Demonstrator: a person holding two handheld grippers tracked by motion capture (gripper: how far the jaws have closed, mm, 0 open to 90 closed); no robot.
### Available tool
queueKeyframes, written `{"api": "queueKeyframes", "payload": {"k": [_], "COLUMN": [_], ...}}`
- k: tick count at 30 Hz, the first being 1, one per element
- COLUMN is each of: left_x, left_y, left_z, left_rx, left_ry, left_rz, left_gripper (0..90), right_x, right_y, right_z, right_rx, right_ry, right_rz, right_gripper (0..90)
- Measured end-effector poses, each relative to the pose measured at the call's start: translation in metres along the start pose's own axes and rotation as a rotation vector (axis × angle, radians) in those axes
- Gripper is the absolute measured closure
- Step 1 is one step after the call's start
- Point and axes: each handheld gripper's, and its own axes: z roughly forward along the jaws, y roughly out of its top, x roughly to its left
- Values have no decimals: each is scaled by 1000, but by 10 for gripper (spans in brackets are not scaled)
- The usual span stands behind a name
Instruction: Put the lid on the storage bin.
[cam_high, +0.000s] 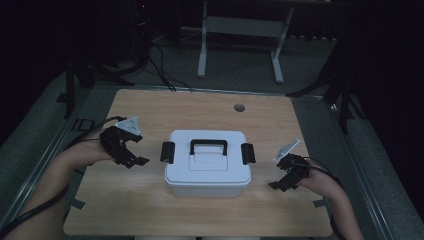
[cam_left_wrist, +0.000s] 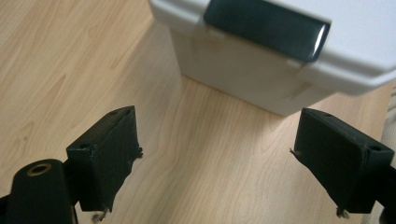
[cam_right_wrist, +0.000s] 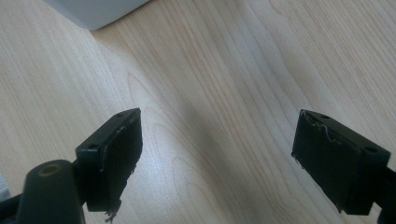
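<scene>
Box (cam_high: 207, 167) position first: your white lidded storage box sits mid-table (cam_high: 150, 215), long axis running left to right, black carry handle (cam_high: 208, 146) along it, latches (cam_high: 167, 152) on both short ends. Your left gripper (cam_high: 134, 152) and right gripper (cam_high: 280, 182) flank it, jaws apart, empty.

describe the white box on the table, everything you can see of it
The white box looks like plastic: a rectangular tub under a closed lid with rounded corners. A black carry handle lies flat on top, and a black latch sits at each end, left and right. It stands upright mid-table on the wooden tabletop; nothing else touches it.
</scene>
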Motion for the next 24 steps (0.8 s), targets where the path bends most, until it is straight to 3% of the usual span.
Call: {"api": "queueKeyframes", "payload": {"k": [7, 11, 18, 22, 24], "left_x": [-1, -3, -2, -2, -2], "left_y": [-25, -40, -66, -78, -84], "left_z": [3, 11, 24, 27, 29], "left_rx": [-58, -35, -61, -147, -151], "left_ry": [-8, -9, -29, -57, -49], "left_rz": [-37, -55, -106, -149, -154], "left_gripper": [139, 139, 139, 140, 139], "right_x": [-2, -4, -5, -5, -6], "right_y": [-8, -10, -13, -16, -18], "right_z": [4, 5, 6, 10, 12], "right_rx": [-27, -33, -78, -103, -119], "right_ry": [-1, -11, -29, -31, -39], "right_rz": [17, 28, 55, 67, 79], "right_gripper": [156, 156, 156, 156, 156]}}
